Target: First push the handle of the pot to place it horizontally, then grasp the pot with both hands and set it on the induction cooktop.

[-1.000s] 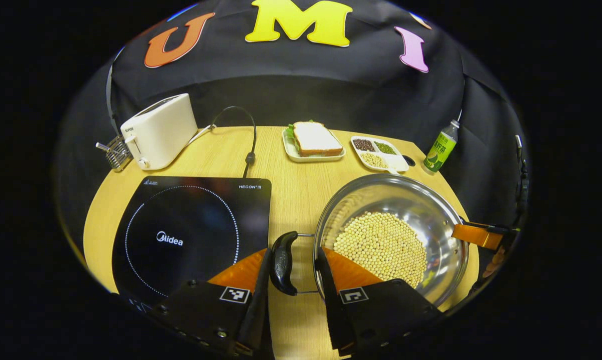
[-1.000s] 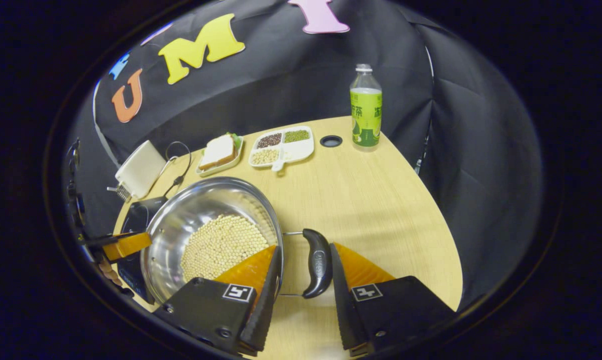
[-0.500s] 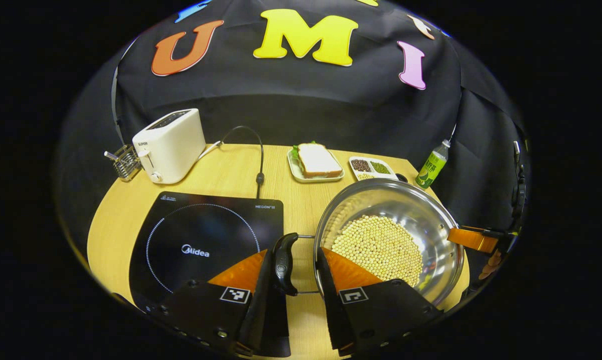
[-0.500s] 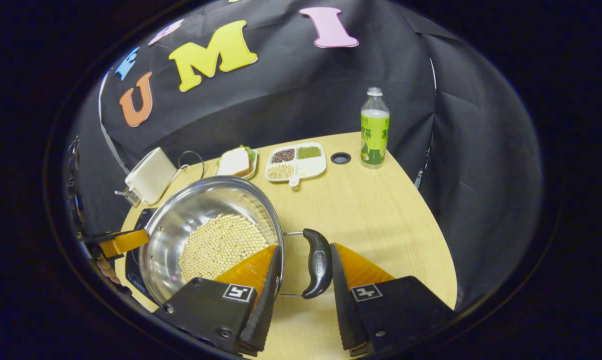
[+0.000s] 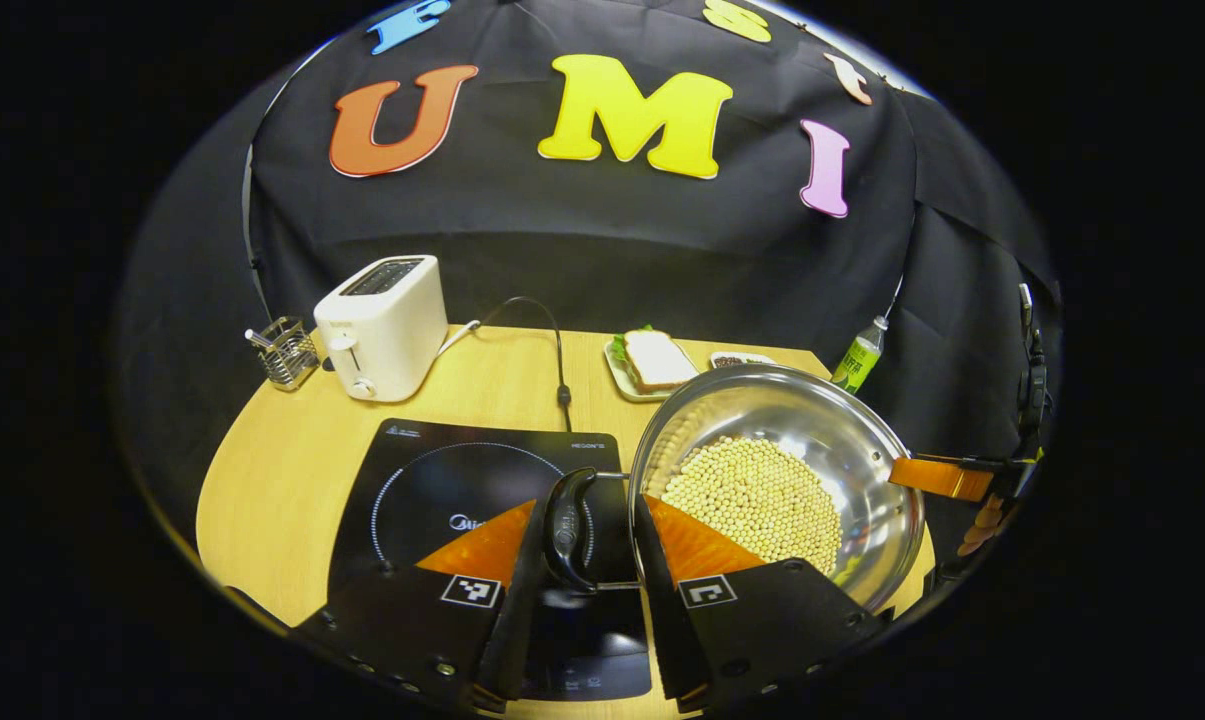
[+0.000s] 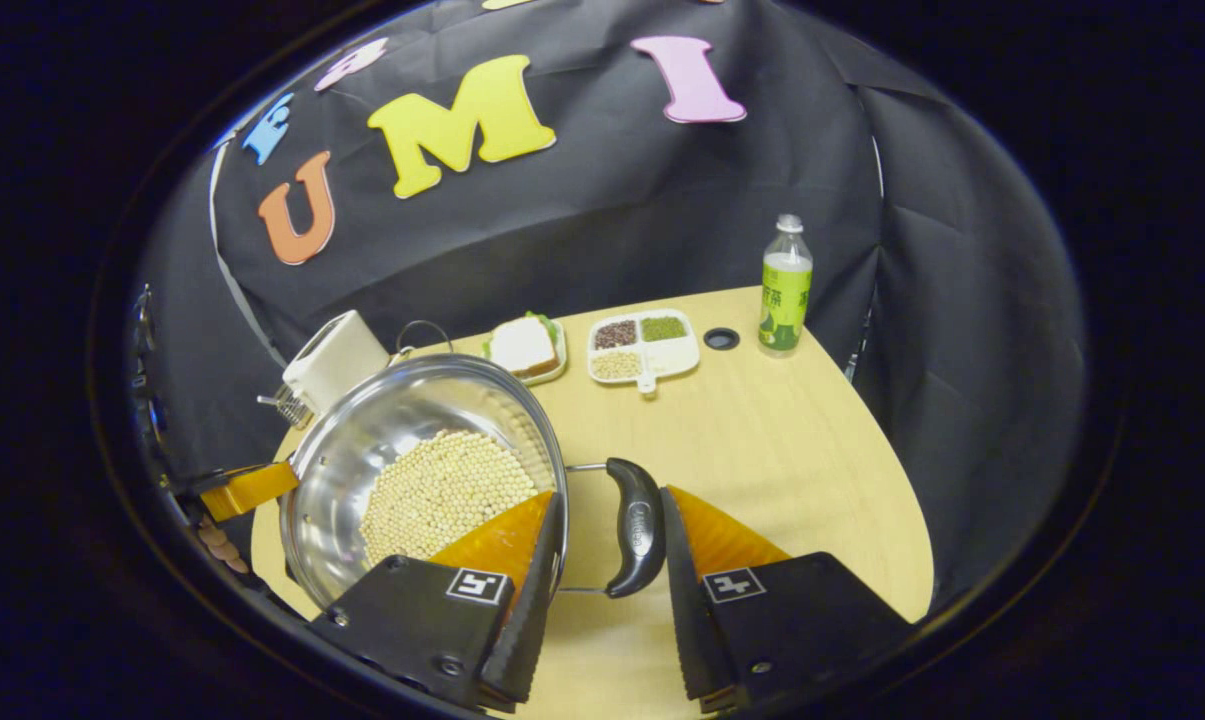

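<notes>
Stainless steel, round and shiny, the wide pot [image 5: 777, 480] holds a heap of pale yellow soybeans [image 5: 752, 497] and has a black loop handle on each side. In the left gripper view, the left gripper [image 5: 589, 540] has both fingers around the pot's left black handle [image 5: 565, 525], one finger pressing on the outer side of the grip and the other tucked between grip and pot wall, so it clamps the handle. That handle hangs over the near right part of the flat black glass induction cooktop [image 5: 462, 490], while the pot body extends to the right of it above the light wooden table [image 5: 292, 470]. In the right gripper view, the right gripper [image 6: 610, 530] grips the opposite black handle [image 6: 637, 525] in the same way, over bare tabletop.
</notes>
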Tool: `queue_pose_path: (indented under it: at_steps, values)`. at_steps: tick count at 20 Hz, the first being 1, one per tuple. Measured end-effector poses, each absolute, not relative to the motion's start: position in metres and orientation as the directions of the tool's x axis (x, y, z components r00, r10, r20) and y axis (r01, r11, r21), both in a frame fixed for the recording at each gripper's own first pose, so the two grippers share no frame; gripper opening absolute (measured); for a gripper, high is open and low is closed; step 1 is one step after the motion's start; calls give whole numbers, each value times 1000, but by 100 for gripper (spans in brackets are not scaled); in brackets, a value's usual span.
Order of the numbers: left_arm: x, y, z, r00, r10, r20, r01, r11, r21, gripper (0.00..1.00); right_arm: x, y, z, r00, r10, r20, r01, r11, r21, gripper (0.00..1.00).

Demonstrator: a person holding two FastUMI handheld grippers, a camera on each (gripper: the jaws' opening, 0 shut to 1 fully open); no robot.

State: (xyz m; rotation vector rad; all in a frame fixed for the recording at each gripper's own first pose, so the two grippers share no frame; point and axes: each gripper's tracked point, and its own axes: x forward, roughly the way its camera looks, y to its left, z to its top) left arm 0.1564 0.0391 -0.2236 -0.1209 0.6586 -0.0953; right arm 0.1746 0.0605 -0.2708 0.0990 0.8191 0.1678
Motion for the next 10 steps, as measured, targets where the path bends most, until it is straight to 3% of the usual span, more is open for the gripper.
queue_pose_path:
  at_steps: [10]
  values:
    - [148,134,-187,833,-62,-550,-16,991,-135,49,173,157,-228,700,222,-679,-183,974,130,55]
